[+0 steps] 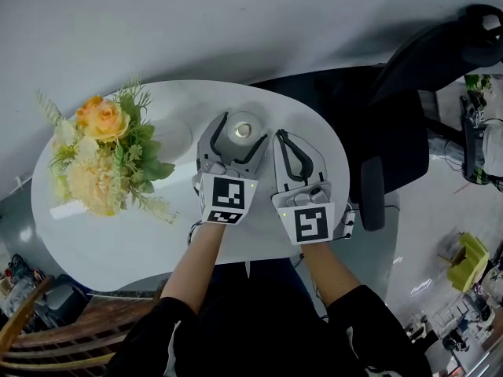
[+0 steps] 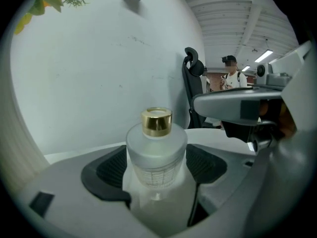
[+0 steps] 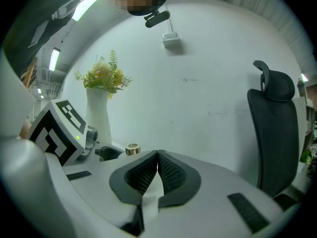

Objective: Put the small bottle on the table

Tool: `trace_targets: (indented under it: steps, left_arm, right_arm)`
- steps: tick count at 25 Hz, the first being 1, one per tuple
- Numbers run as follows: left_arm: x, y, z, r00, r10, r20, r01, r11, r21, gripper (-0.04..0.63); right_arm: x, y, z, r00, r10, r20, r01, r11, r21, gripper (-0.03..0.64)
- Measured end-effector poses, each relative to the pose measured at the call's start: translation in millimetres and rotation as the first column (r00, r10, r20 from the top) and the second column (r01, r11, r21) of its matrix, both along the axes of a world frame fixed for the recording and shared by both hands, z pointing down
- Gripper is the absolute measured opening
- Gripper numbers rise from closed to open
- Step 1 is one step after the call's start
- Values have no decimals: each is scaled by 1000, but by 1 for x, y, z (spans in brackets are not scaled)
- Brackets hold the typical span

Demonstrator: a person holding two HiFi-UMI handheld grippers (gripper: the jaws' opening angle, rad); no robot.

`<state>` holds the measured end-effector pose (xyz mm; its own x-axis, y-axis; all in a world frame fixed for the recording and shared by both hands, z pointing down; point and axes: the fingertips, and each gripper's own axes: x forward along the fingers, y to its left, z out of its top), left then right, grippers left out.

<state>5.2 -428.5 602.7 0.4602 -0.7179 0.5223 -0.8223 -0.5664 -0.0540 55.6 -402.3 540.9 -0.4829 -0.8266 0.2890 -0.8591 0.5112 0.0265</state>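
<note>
White wall fills the background in both gripper views, and a glossy white, rounded counter (image 1: 118, 234) stands in front of it, with grey floor around. On the counter I count one small bottle (image 1: 242, 126), one white vase (image 3: 96, 118) holding one bunch of yellow and cream flowers (image 1: 106, 155) with green sprigs, and two tongs. The small bottle (image 2: 156, 155) is frosted and round with a single gold cap (image 2: 157, 121). It stands upright near the counter's middle, its base on the surface with a pale reflection under it. The left tongs (image 1: 243, 126) reach around it, and the left gripper view shows one dark ribbed pad against each side of the bottle, so those tongs (image 2: 156, 168) are clamped on it. The right tongs (image 1: 280, 137) sit just beside the left ones, to their right, and hold nothing. In the right gripper view their two pads meet tip to tip, pressed together (image 3: 158, 168), with the bottle's gold cap (image 3: 132, 149) visible beyond them. One black office chair (image 1: 393, 132) stands at the counter's far right side, near the wall. One wooden chair (image 1: 47, 344) shows at the lower left edge of the head view. One person (image 2: 230, 76) stands far back in the room under ceiling strip lights.
</note>
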Motion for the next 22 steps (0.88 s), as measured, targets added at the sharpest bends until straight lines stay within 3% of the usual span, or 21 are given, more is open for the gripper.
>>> trace_targets:
  steps: [5, 10, 16, 22]
  left_arm:
    - [-8, 17, -3, 1000, -28, -7, 28, 999, -18, 368]
    - [-20, 31, -42, 998, -53, -32, 56, 996, 73, 365]
    - [-34, 57, -107, 994, -80, -80, 94, 978, 188, 100]
    - [-39, 94, -167, 986, -72, -150, 108, 963, 247, 9]
  right_arm:
    - [0, 9, -16, 1000, 13, -7, -13, 1000, 28, 23]
    - [-3, 28, -40, 999, 29, -15, -28, 999, 43, 22]
    - [-13, 58, -84, 999, 51, 5, -51, 993, 106, 23]
    - [-20, 91, -141, 997, 64, 31, -69, 981, 181, 23]
